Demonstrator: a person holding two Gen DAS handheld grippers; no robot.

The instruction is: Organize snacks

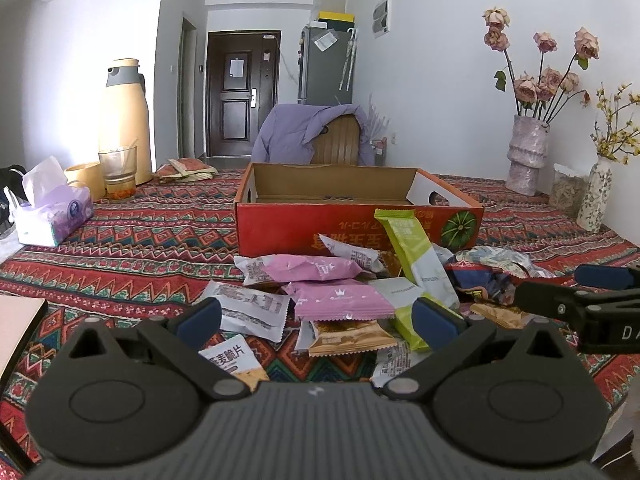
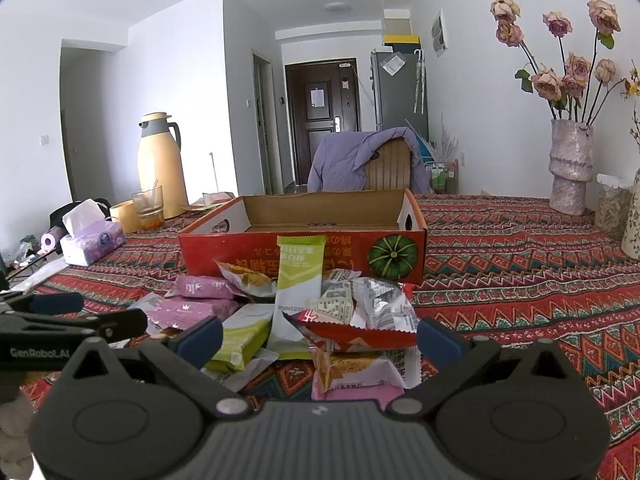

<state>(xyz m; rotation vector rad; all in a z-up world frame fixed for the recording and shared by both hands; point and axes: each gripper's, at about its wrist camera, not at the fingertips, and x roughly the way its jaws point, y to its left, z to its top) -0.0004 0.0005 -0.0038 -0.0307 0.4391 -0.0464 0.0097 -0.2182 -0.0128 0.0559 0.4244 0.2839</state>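
Observation:
A pile of snack packets lies on the patterned tablecloth in front of an open red cardboard box (image 1: 280,228) (image 2: 224,254). The pile holds pink packets (image 1: 340,300) (image 2: 188,312), a green and white bar (image 1: 416,252) (image 2: 298,280) leaning on the box, silver packets (image 2: 380,308) and a brown packet (image 1: 348,338). My left gripper (image 1: 318,320) is open and empty just above the near side of the pile; it shows at the left in the right wrist view (image 2: 80,312). My right gripper (image 2: 320,338) is open and empty over the pile's right part; it shows at the right in the left wrist view (image 1: 560,292).
A tissue pack (image 1: 52,216) (image 2: 92,240), a glass (image 1: 118,174), a yellow cup and a tall yellow thermos (image 2: 160,168) stand at the left. Vases with dried flowers (image 1: 526,152) (image 2: 570,168) stand at the right. A chair with a purple jacket (image 1: 312,136) is behind the box.

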